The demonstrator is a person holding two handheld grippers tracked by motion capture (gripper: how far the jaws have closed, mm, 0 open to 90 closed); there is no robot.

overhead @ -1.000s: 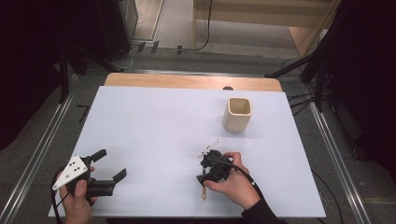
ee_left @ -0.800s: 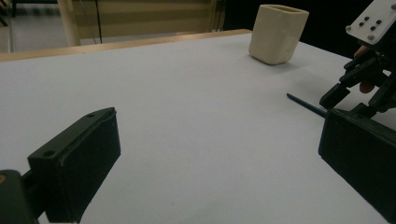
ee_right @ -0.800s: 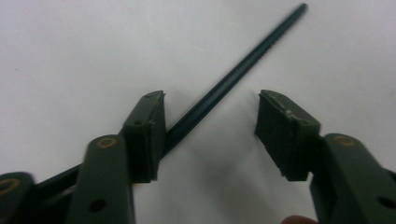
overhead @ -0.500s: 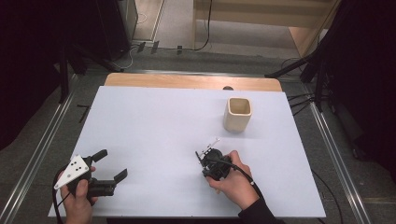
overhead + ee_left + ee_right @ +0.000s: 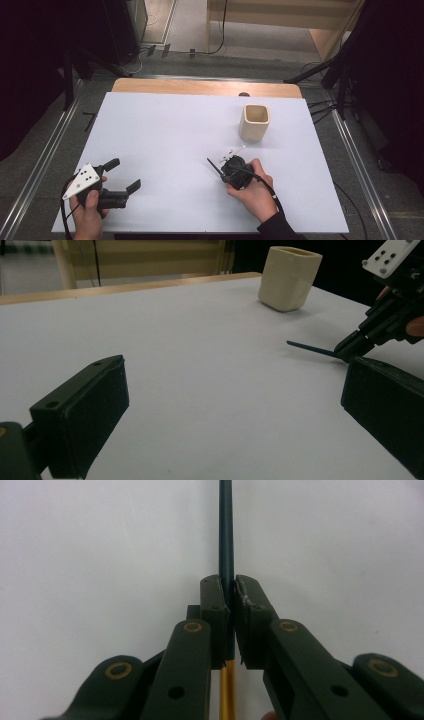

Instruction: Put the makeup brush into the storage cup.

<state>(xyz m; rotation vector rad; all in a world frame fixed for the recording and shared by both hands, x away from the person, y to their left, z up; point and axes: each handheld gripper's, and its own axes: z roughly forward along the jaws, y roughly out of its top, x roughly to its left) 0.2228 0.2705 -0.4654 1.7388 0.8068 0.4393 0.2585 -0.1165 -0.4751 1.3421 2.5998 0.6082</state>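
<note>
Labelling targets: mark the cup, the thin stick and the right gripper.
cup (image 5: 254, 123), high view, front wall.
stick (image 5: 226, 540), right gripper view, dark shaft beyond the jaws.
right gripper (image 5: 230, 587), right gripper view, midway between fingertips, shut on the stick.

Cup: cream, square-mouthed, upright, standing on the tabletop beyond the right jaws and well apart from the left jaws. Tabletop: white sheet over a wooden board whose far edge shows. Floor: grey, cables trailing, beyond the tabletop.
</note>
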